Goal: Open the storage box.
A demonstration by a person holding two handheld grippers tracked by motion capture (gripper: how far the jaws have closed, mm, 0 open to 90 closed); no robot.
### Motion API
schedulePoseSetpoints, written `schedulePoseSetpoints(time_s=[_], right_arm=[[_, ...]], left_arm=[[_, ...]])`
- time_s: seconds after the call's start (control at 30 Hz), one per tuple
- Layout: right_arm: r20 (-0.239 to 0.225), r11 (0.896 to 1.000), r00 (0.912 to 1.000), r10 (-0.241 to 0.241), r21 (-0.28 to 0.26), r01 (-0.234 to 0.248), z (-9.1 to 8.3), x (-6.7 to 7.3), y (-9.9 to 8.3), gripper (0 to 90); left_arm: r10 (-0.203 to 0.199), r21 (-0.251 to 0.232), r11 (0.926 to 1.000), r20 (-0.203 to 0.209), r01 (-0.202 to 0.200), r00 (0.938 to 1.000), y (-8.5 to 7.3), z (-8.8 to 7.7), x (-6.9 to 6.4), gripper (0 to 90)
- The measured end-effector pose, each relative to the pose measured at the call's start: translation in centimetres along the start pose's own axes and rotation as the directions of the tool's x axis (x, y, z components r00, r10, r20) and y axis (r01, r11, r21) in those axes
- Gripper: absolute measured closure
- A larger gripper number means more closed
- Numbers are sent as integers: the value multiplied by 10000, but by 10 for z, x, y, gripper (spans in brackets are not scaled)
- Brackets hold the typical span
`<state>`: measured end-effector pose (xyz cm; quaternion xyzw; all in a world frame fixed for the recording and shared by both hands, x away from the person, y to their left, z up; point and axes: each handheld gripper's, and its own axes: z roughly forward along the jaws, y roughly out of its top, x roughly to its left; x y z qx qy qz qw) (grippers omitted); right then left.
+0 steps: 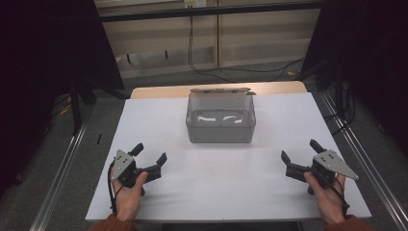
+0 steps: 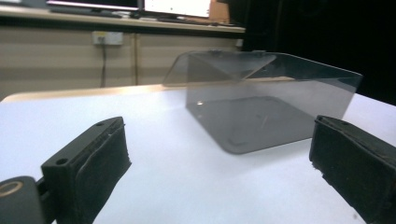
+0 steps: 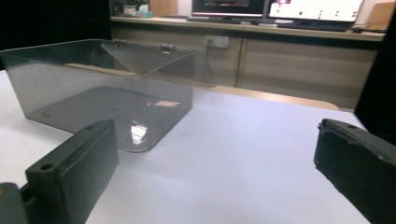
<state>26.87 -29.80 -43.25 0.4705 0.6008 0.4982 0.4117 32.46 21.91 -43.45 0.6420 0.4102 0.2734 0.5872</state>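
A clear grey plastic box (image 1: 220, 121) stands in the middle of the white table top (image 1: 216, 187), its hinged lid tipped open at the back. It looks empty inside. My left gripper (image 1: 150, 153) rests near the front left, held by a hand, jaws wide apart with nothing between them. My right gripper (image 1: 300, 150) rests near the front right, also open and empty. In the left gripper view the box (image 2: 266, 107) lies ahead and to the right. The right gripper view has the box (image 3: 102, 91) ahead on the left.
The white top covers a wooden table (image 1: 159, 91) whose far edge shows behind the box. Metal rails (image 1: 62, 168) run along both sides on the floor. Cables (image 1: 231, 70) lie on the floor beyond, and dark curtains flank the area.
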Motion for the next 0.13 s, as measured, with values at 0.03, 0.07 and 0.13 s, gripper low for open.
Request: schedulePoseSetpoints(time_s=[0.03, 0.07, 0.13], right_arm=[[-54, 10000, 10000, 73, -47, -73, -2, 0, -1, 0], [-50, 10000, 10000, 74, -23, -75, -4, -1, -2, 0], [-104, 9999, 9999, 129, 79, -128, -4, 0, -5, 0]], left_arm=[[-27, 93, 10000, -33, 27, 10000, 0, -2, 1, 43], [-72, 80, 9999, -101, 72, 9999, -1, -4, 1, 42], [-175, 49, 9998, -157, 176, 9997, 0, -6, 3, 37]])
